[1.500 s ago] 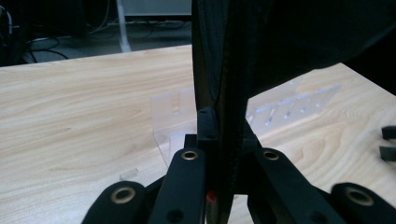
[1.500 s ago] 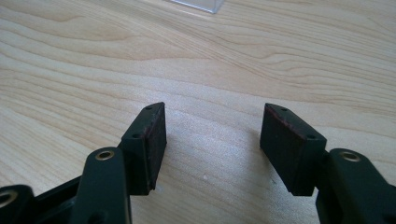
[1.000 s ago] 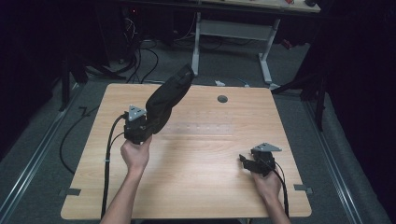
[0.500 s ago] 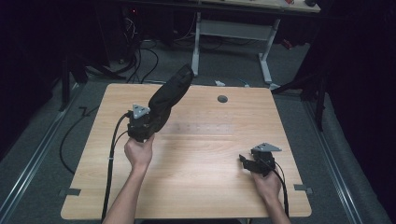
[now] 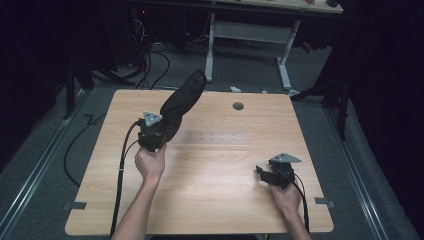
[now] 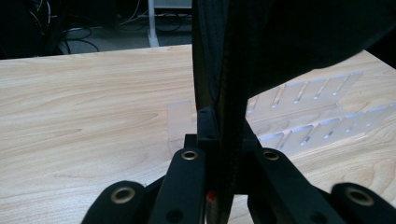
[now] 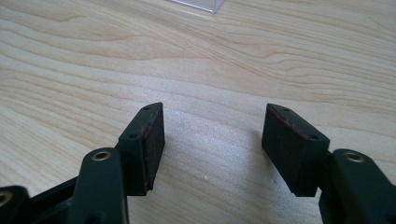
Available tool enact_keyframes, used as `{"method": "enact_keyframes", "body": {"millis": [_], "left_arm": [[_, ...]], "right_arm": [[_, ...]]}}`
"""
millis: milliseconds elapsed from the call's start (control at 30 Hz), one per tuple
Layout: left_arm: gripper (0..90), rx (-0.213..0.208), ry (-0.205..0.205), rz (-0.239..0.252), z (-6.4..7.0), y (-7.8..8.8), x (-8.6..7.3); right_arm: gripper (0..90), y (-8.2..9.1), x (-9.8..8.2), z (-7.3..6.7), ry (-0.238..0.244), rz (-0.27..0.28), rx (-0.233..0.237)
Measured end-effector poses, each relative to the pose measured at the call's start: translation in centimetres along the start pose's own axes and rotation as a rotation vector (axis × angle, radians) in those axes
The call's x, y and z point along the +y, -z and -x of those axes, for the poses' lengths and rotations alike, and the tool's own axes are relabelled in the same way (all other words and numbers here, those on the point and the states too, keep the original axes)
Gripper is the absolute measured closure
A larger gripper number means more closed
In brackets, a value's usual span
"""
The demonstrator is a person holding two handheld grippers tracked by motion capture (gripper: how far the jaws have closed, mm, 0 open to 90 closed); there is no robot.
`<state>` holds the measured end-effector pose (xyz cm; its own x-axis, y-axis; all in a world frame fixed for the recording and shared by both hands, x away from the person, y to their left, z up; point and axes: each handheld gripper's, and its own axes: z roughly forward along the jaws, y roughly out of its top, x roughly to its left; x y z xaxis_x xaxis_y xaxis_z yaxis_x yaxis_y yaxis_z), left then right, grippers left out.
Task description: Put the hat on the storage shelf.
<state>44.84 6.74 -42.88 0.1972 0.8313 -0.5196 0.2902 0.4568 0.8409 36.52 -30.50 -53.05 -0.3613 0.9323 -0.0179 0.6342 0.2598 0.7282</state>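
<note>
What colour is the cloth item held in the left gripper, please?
Black; the cloth item shows best in the high view.

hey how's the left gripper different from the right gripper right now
The left gripper is shut on a black fabric object; the right gripper is open and holds nothing. The left gripper is lifted with the fabric rising from it; the right sits low near the wooden table. Both have black jaws and grey triangular plates.

left gripper (image 5: 159,131) and black pouch (image 5: 181,101) slightly nearer table centre
</note>
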Motion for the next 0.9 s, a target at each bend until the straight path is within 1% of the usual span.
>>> {"method": "enact_keyframes", "body": {"millis": [33, 133, 167, 267, 367, 500, 633, 733, 900], "left_arm": [[86.2, 0.002, 0.001, -0.001, 0.04, 0.0, 0.0], [86.1, 0.006, 0.007, -0.002, 0.1, -0.05, 0.03], [86.0, 0.006, 0.016, -0.004, 0.15, -0.12, 0.07], [85.6, 0.007, 0.019, -0.005, 0.17, -0.17, 0.1], [85.1, 0.001, 0.021, -0.009, 0.26, -0.21, 0.09], [82.3, -0.018, 0.027, -0.014, 0.53, -0.24, 0.01], [81.3, -0.021, 0.024, -0.017, 0.7, -0.32, -0.03], [79.9, -0.026, 0.044, -0.022, 0.77, -0.35, 0.05], [78.5, -0.031, 0.046, -0.025, 0.86, -0.33, -0.01]], "right_arm": [[39.5, -0.01, 0.01, 0.07, 0.007, 0.002, -0.001], [39.4, -0.01, 0.0, 0.02, 0.002, 0.001, 0.0], [39.4, -0.01, 0.0, 0.01, 0.002, 0.001, 0.0], [39.4, -0.01, 0.0, -0.01, 0.0, 0.0, 0.0], [39.3, -0.01, 0.01, 0.0, 0.002, 0.001, 0.0], [39.2, -0.01, 0.0, -0.02, 0.001, 0.0, 0.0], [39.1, -0.01, 0.01, -0.02, 0.001, 0.0, 0.001], [39.1, -0.01, 0.01, -0.02, 0.002, 0.0, 0.001], [39.1, -0.02, 0.01, -0.02, 0.004, 0.001, 0.001]]}}
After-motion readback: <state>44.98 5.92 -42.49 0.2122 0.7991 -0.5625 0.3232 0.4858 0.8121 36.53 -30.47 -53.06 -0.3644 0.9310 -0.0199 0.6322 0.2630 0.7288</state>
